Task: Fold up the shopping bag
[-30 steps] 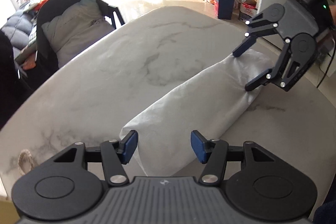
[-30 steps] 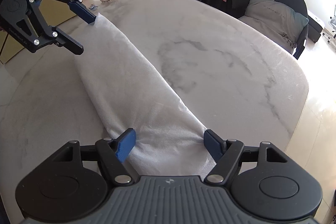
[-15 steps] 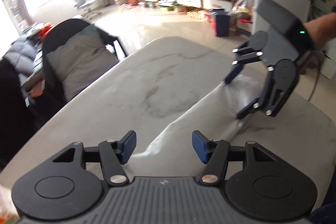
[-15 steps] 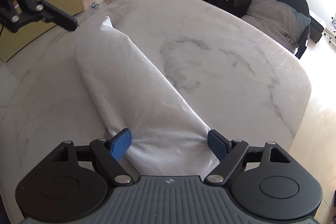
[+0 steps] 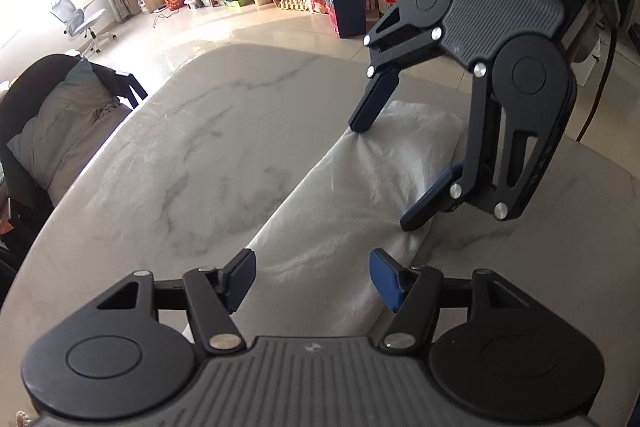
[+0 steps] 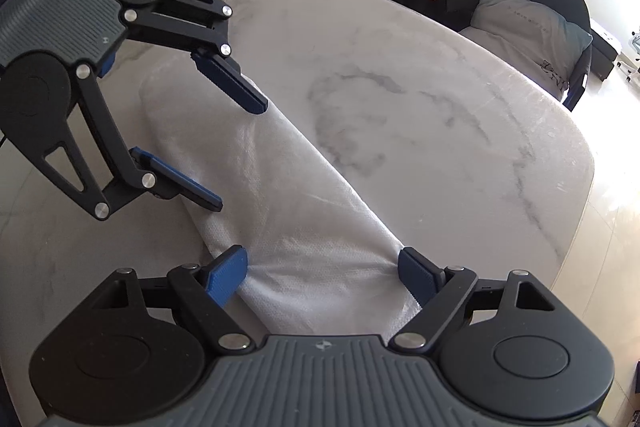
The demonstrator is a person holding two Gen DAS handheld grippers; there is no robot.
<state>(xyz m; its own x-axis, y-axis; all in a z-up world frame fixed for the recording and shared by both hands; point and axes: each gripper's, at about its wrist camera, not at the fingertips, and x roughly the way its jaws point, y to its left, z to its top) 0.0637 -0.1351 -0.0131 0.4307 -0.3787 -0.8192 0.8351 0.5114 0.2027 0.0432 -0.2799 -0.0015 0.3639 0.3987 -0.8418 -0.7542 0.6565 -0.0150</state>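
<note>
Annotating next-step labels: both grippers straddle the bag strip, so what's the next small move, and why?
Probably close the left gripper on the white shopping bag. Its open fingers straddle the folded strip mid-length, while the right gripper brackets the near end, also open. Nothing is gripped, so no fold can start.

A: The shopping bag [image 6: 304, 227] looks like white non-woven cloth, matt, with a dimpled weave.

B: And the table [image 6: 420, 115] is polished marble; the gripper pads [image 6: 226, 273] are ridged blue rubber.
</note>
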